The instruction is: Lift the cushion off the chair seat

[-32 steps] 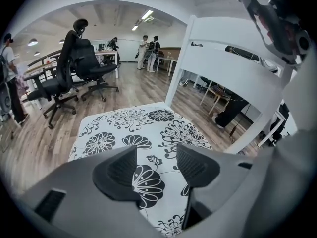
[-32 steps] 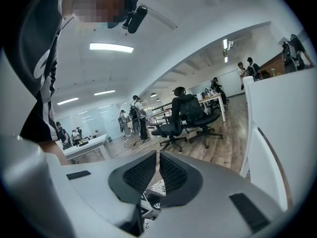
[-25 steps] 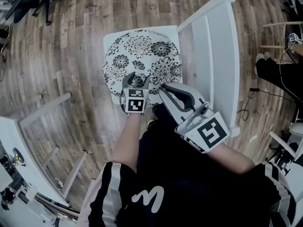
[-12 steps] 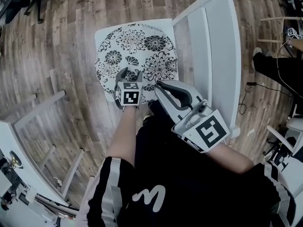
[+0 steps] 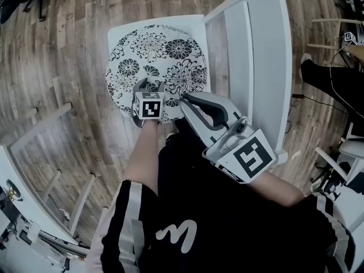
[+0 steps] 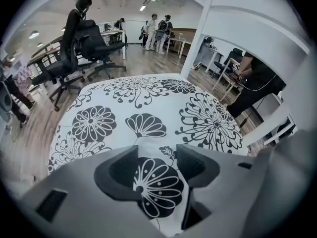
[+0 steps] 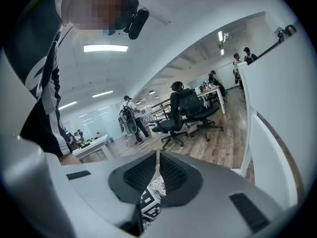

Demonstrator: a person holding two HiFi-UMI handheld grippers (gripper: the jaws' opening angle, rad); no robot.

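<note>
Left gripper [image 6: 157,151] jaws clasping near edge of floral cushion [image 6: 148,100], black office chair [image 6: 81,41] beyond

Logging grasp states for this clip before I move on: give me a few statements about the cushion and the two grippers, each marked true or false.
1. The cushion has a black-and-white flower print. True.
2. The right gripper holds the cushion. False: its fingers are together with nothing between them.
3. The cushion's near edge sits between the fingers of the left gripper. True.
4. The cushion lies on the floor. False: it rests on the seat of the white chair.
</note>
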